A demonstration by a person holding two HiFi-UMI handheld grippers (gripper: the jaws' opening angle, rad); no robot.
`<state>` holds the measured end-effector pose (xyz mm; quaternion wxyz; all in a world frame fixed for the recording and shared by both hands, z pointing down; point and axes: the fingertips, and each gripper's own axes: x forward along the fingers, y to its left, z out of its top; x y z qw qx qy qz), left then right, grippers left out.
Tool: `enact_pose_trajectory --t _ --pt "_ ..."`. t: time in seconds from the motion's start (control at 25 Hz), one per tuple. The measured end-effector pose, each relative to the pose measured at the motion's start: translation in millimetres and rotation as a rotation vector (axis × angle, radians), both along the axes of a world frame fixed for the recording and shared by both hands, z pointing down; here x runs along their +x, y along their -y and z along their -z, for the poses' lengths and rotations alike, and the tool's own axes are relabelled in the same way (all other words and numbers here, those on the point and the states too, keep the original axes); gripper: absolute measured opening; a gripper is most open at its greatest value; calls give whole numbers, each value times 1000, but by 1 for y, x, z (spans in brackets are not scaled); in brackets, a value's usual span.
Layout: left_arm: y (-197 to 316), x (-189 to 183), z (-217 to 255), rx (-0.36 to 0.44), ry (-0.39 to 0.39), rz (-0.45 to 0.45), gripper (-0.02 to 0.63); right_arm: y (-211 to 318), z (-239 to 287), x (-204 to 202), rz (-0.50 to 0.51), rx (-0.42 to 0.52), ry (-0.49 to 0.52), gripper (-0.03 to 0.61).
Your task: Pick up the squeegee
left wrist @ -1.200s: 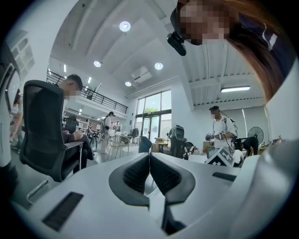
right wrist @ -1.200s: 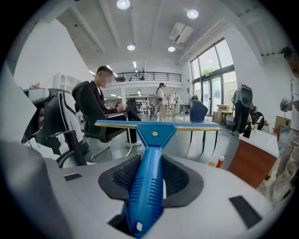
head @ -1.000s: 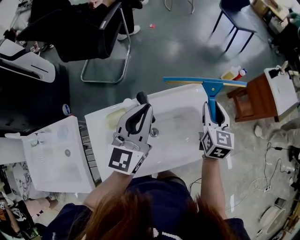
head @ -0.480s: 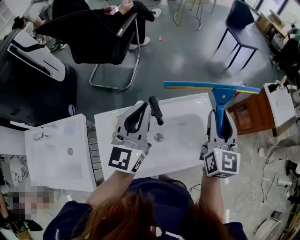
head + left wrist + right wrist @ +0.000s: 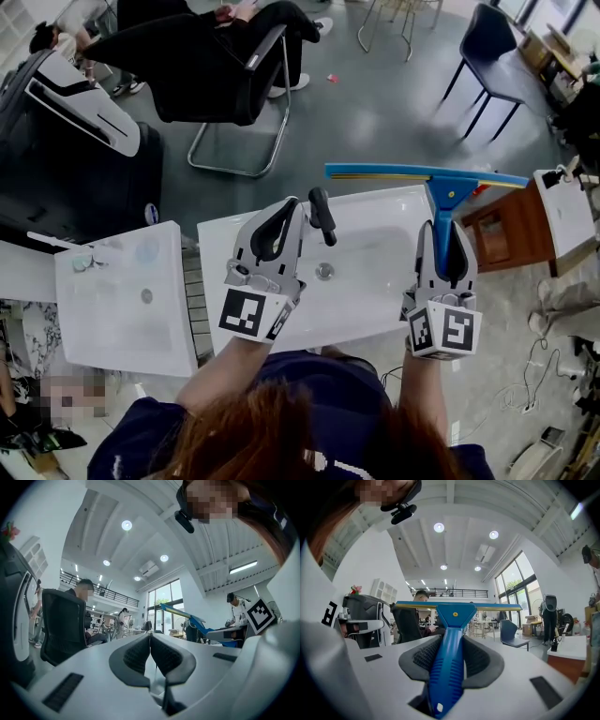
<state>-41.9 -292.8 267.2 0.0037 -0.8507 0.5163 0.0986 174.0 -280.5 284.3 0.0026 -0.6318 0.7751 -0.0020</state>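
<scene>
The left claw (image 5: 292,206) is seen pressed together, nothing between its pads, and is held over the white sink (image 5: 370,291). To its right, the right claw (image 5: 441,234) is closed on the squeegee (image 5: 441,192) — the blue handle is pinched between the pads and runs straight out along the claw, away from the person. The blade is carried crosswise at the far end, level, past the sink's back edge, and nothing is touched by it. The pick-up is judged done; any coming move would be governed by the long blade reaching out to both sides of the right claw — its left tip ending just beyond the left claw
</scene>
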Motion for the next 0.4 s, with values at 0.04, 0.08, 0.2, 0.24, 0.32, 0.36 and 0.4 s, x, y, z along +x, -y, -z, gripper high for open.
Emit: enact_pose_trajectory --t 0.04,0.08,0.2,0.24,0.32,0.36,0.4 --pt "0 -2 -1 -3 -2 2 20 -1 0 -1 1 1 1 158" --pt "1 -3 -1 -4 -6 5 20 -1 0 -1 3 1 4 158" --pt "5 -5 -1 1 -10 14 20 0 1 -1 7 3 11 158" --pt "7 -4 -2 0 -10 14 20 2 1 0 6 4 12 158" --pt "11 -2 -2 -2 -10 14 20 5 2 3 3 6 13 158" --pt "12 -1 -2 -3 -10 14 20 6 3 4 2 8 14 158" --pt "14 0 -2 -5 -9 14 20 7 4 5 0 10 15 158"
